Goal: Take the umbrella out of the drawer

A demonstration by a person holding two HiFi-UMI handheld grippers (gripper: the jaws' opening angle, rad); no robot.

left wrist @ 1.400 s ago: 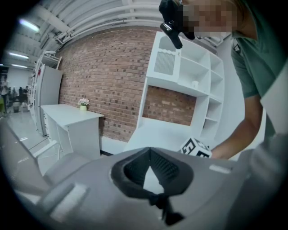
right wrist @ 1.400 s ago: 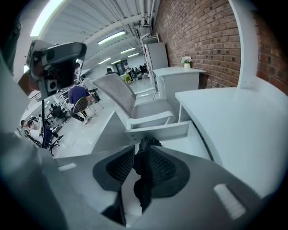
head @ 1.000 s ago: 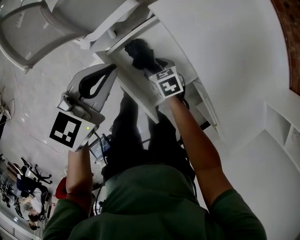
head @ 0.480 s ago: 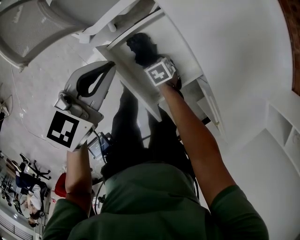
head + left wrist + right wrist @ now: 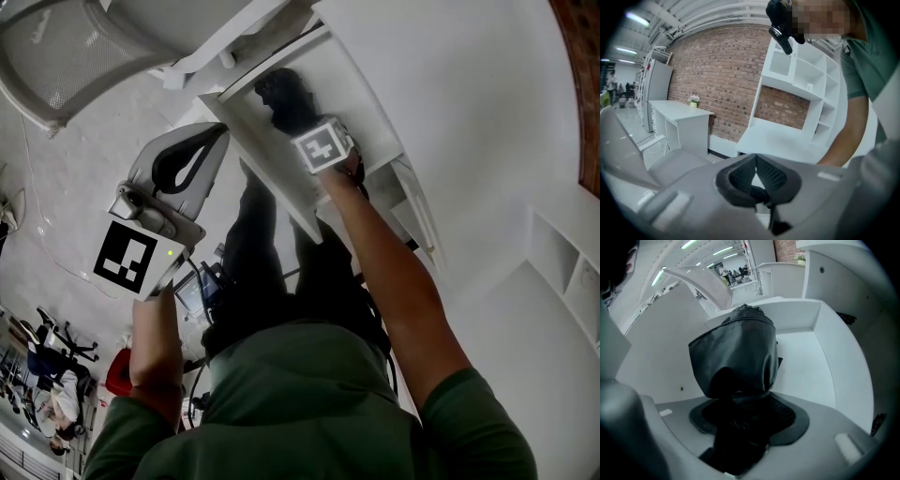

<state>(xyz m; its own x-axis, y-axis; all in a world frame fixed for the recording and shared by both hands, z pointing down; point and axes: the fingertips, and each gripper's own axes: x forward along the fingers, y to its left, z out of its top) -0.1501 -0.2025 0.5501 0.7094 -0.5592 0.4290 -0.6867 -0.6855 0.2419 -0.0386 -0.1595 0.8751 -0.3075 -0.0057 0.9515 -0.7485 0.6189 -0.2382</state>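
Observation:
A black folded umbrella lies in the open white drawer. In the right gripper view the umbrella fills the middle, its near end bunched between the pads. My right gripper reaches steeply down into the drawer. Its jaws are closing on the umbrella, and both pads touch the black fabric. My left gripper hangs outside the drawer, to its left, shut with nothing in it. The left gripper view shows its jaw tips meeting.
A grey mesh chair stands at the upper left. White shelving fills the right side. The drawer's walls close in around the umbrella. A brick wall and a white desk lie beyond the left gripper.
My right gripper has sunk deeper into the drawer, down onto the umbrella. The left gripper has stayed where it was.

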